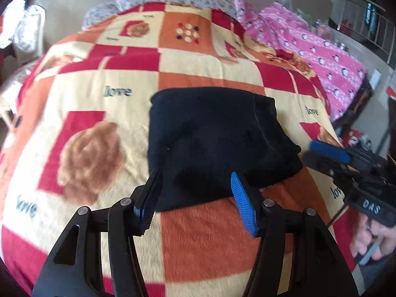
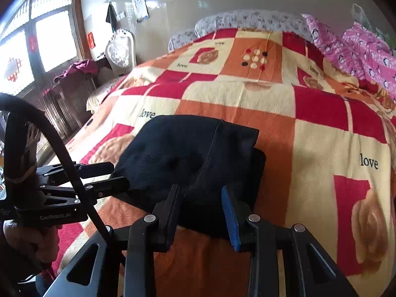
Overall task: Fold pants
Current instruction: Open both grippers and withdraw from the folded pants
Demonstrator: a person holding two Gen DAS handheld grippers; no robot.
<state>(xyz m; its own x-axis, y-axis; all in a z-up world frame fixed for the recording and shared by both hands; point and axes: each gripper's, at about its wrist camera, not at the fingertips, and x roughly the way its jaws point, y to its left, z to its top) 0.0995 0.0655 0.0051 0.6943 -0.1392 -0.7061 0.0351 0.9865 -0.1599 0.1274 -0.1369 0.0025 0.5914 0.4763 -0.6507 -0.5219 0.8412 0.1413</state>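
Pants (image 1: 212, 143) look already folded into a compact dark bundle, so little seems left beyond perhaps a final tidy. Nearest, the left tongs (image 1: 195, 198) stand spread and empty, the right tongs (image 2: 200, 212) part-spread, gripping nothing. Just beyond both tips the bundle rests on the bed's checked blanket (image 1: 99, 104).

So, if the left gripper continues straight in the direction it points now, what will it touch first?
Most likely the folded black pants. The left gripper is open and empty, aimed at the near edge of the bundle on the checkered blanket. Depth is unclear, so it might reach the blanket just before the pants.
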